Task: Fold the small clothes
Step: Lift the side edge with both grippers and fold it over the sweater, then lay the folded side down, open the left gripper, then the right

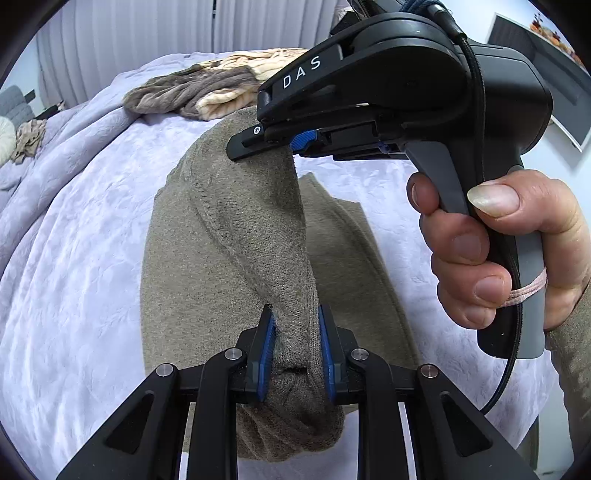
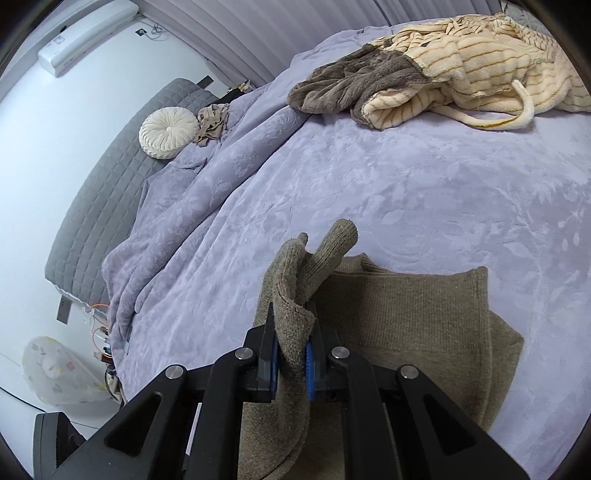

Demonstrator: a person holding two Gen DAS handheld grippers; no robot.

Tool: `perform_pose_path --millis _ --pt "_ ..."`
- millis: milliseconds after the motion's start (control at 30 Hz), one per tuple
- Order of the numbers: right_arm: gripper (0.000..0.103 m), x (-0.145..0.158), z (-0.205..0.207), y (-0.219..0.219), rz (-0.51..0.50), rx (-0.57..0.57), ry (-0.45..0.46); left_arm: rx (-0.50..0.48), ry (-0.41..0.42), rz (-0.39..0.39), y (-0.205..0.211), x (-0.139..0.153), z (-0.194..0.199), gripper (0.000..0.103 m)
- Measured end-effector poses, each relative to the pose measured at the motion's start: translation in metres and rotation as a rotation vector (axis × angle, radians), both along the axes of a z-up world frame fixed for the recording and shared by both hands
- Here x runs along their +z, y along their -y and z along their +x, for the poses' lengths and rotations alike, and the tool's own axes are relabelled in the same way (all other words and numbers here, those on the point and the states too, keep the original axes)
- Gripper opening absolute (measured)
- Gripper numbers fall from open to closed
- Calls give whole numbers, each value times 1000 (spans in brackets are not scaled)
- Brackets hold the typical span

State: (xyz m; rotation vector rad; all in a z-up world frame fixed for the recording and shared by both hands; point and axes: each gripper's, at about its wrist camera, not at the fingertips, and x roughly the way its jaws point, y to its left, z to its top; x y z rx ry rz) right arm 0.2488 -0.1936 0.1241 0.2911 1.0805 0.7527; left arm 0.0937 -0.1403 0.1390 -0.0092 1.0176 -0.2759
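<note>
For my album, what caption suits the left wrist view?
Both grippers, left and right, lift a taupe knit garment off the lavender bedspread.

both views are evenly and softly lit, a cool, diffuse light with no hard glare. shadows are faint: a soft one lies under the lifted knit garment (image 1: 236, 236) in the lower middle of the left wrist view, and the lavender blanket (image 2: 369, 177) shows only gentle shading in its folds. heavy fisheye bending curves the curtains (image 1: 155, 33) at the top of the frame, and black vignette fills all corners. focus is sharp at centre, softening slightly toward the rim. the white wall (image 2: 55, 122) at left looks bright, nearly washed out.
</note>
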Motion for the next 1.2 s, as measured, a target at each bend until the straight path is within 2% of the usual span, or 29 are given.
perform_pose_path --millis 200,333,600,733,867,933,967,1000,1067,1200 --pt "12 -1 -1 42 30 -20 3 -54 0 38 32 -2 1 24" --pt "12 -12 2 63 24 -33 -12 -78 -21 70 58 -12 9 24" --pt "12 -31 4 93 50 -61 -25 -112 -52 105 81 -32 24 24" --pt "10 -56 12 105 26 -96 -68 -104 -115 110 79 -54 33 24" --pt "9 -78 17 114 -2 -126 -91 -102 -119 94 78 -65 39 25" --pt "9 -82 14 115 -5 -131 -88 -114 -132 57 77 -64 41 48" --pt "9 -82 12 116 -1 -132 -87 -120 -135 26 75 -62 41 73" --pt "10 -81 11 117 10 -134 -93 -118 -128 0 72 -60 40 86" --pt "14 -78 7 122 41 -153 -114 -119 -100 -14 67 -51 37 86" --pt "16 -67 -16 129 50 -164 -104 -138 -106 -65 45 -39 22 86"
